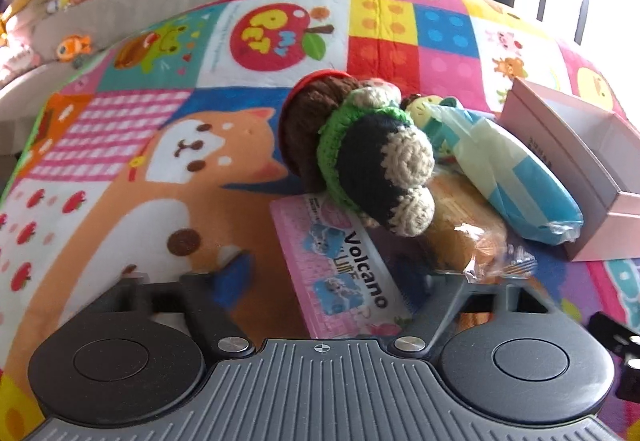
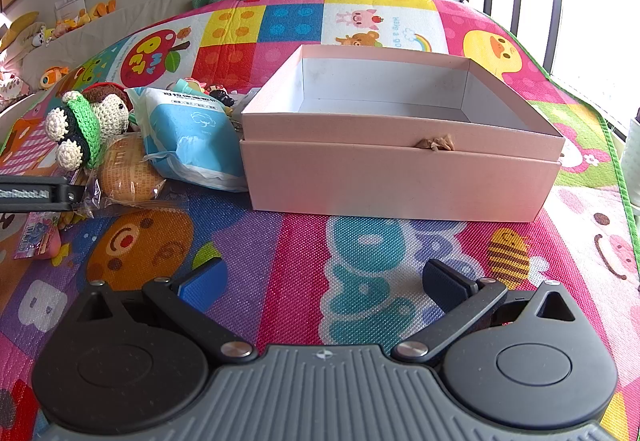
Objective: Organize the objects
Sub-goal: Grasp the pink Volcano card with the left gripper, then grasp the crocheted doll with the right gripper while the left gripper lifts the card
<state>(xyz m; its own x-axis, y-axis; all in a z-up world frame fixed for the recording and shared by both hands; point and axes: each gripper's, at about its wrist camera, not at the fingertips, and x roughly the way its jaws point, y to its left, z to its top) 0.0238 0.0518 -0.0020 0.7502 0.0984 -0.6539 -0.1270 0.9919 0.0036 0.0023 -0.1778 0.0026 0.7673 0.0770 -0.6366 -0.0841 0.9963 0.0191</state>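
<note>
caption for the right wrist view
Open tongs hover over the play mat, facing an empty pink box beside piled toys.

Pink box (image 2: pixel 400 177), perhaps blue-and-cream packet (image 2: pixel 192 133), patchwork-coloured mat (image 2: pixel 280 249)

"Volcano" — pink packet (image 1: pixel 340 265); "GenRobot.AI" — left gripper (image 2: pixel 36 195).

I see a small pile of things on the play mat beside the pink box (image 2: pixel 400 177), whose open top shows a bare white inside. A crocheted doll (image 1: pixel 372 157) in green, dark blue and cream lies tipped over a wrapped bun (image 2: pixel 128 177) and a pink "Volcano" packet (image 1: pixel 340 265) lying flat. A blue and white tissue pack (image 2: pixel 192 137) leans against the box's left wall, touching it.
</note>
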